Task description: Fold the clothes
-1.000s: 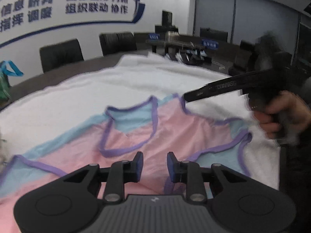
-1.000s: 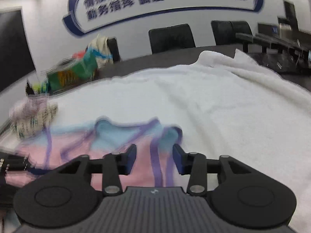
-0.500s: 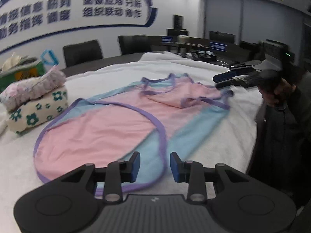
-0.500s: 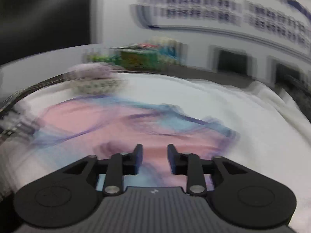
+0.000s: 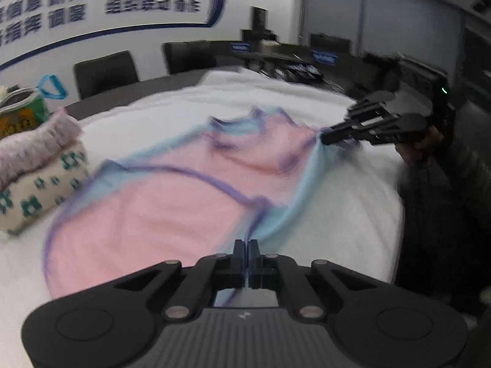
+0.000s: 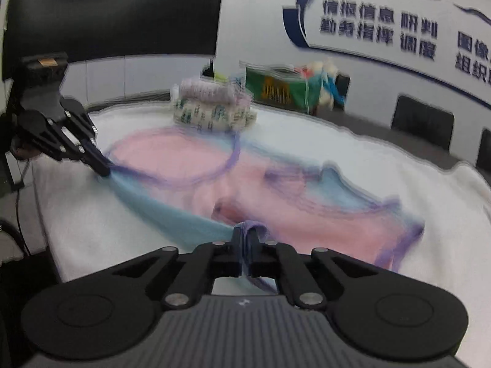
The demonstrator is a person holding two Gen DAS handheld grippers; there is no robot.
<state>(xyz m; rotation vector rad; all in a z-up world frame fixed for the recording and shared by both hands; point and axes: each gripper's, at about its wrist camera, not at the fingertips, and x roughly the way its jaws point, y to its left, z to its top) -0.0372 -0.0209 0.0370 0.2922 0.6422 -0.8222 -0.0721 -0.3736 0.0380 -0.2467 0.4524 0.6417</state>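
A pink and light-blue sleeveless garment (image 5: 172, 202) with purple trim lies spread on the white towel-covered table (image 5: 353, 202). My left gripper (image 5: 248, 248) is shut on the garment's near hem edge. My right gripper (image 6: 245, 239) is shut on a purple-trimmed strap end of the garment (image 6: 291, 202). Each gripper shows in the other's view: the right gripper (image 5: 325, 136) at the garment's far right corner, the left gripper (image 6: 102, 170) at the left edge. The blue side panel is stretched taut between them.
A stack of folded clothes (image 5: 33, 168) sits at the left of the table, also seen as folded clothes (image 6: 211, 109). A green bag (image 6: 282, 90) stands behind it. Black chairs (image 5: 104, 72) line the far side. A person's hand (image 5: 420, 147) holds the right gripper.
Both grippers have gone from open to shut on the garment's edges. The blue side of the garment is now lifted and pulled tight between them.
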